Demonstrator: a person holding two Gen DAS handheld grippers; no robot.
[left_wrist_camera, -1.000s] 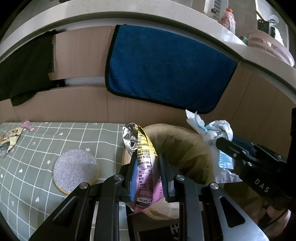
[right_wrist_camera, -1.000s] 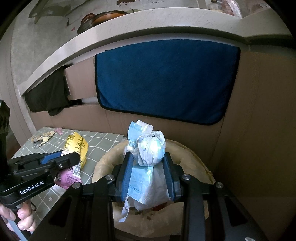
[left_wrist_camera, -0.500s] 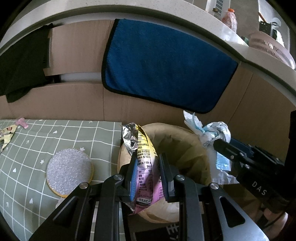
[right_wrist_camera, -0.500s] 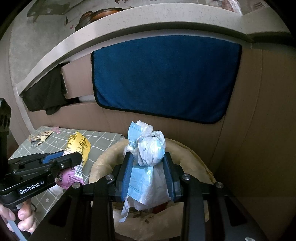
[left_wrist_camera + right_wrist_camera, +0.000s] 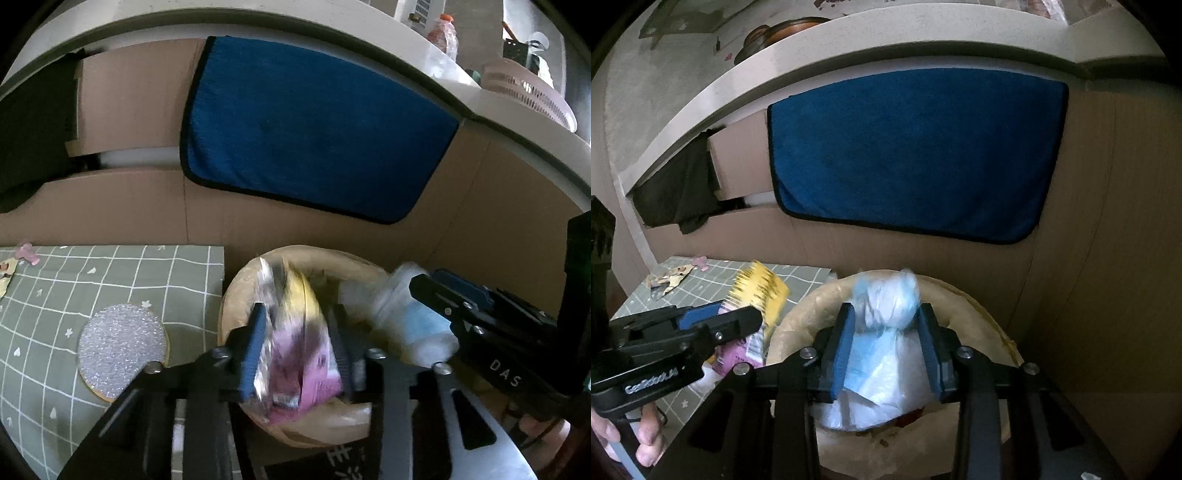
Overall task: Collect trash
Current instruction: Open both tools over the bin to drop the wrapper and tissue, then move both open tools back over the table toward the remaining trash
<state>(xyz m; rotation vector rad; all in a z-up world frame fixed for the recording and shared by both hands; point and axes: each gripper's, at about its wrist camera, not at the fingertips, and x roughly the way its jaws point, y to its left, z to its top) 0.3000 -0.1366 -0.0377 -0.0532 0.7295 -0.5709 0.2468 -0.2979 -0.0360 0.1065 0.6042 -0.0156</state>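
1. Far left, on the green checked tablecloth (image 5: 110, 280): torn wrapper scraps (image 5: 670, 277) near the far edge, not yet collected; a round glittery coaster (image 5: 122, 341) nearer, lying flat, well apart from the scraps.

2. Left of centre: left gripper (image 5: 295, 347), jaws spread wider than the yellow-and-pink snack wrapper (image 5: 295, 354) standing between the pads; wrapper blurred, apparently slipping free, directly above the near-left part of the bin mouth. Contact with the pads not resolvable through the blur.

3. Centre: round waste bin (image 5: 240, 295) with a tan liner, just beside the right edge of the table, against the cardboard-clad wall; a blue towel (image 5: 916, 155) hanging on that wall above.

4. Right of centre: right gripper (image 5: 888, 350), jaws parted, with a white-and-blue crumpled plastic bag (image 5: 886, 332) between the pads, its upper knot blurred, over the middle of the bin opening. Grip probably released; not certain.

5. Risk, left: wrapper sits close to the bin's near-left rim; possible catch on the rim, then a tip outward onto the tablecloth or floor.

6. Risk, right: light bag may cling to a pad or drift, draping over the liner edge rather than dropping inside.

7. Risk, both: grippers near each other over one opening; collision possible on withdrawal.
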